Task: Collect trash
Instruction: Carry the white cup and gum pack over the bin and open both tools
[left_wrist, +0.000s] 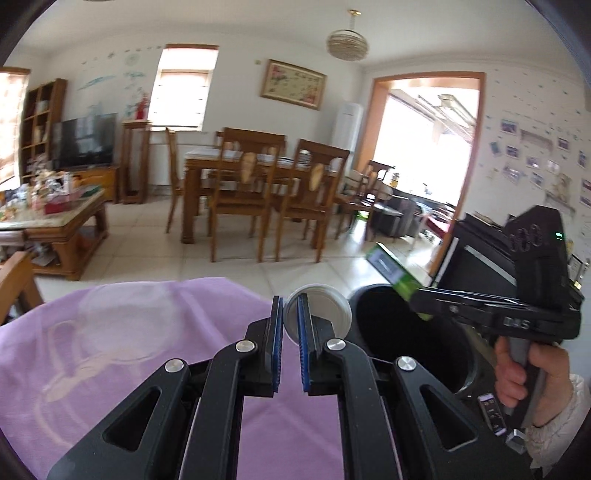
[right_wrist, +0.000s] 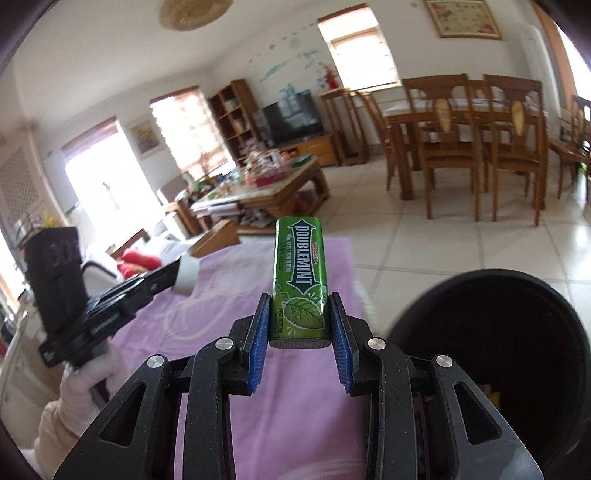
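From the left wrist camera, the left gripper (left_wrist: 291, 325) is clamped narrow on the rim of a white paper cup (left_wrist: 321, 310), which tilts with its mouth turned away, over the edge of a purple cloth (left_wrist: 147, 332) and just beside the black bin (left_wrist: 399, 325). To the right, the right gripper (left_wrist: 413, 295), held by a hand (left_wrist: 524, 373), carries a green gum box (left_wrist: 393, 271) above the bin's open mouth. Behind stand a dining table (left_wrist: 207, 158) with 3 chairs in front of it and a cluttered coffee table (left_wrist: 62, 218). From the right wrist camera, the right gripper (right_wrist: 299, 325) grips the lower end of the gum box (right_wrist: 300, 277) between its 2 blue pads (right_wrist: 258, 343), the box pointing forward over the purple cloth (right_wrist: 295, 406). The bin (right_wrist: 498, 332) is close on the right. On the left, the left gripper (right_wrist: 173, 275), held in a gloved hand (right_wrist: 88, 373), holds the white cup (right_wrist: 186, 275).
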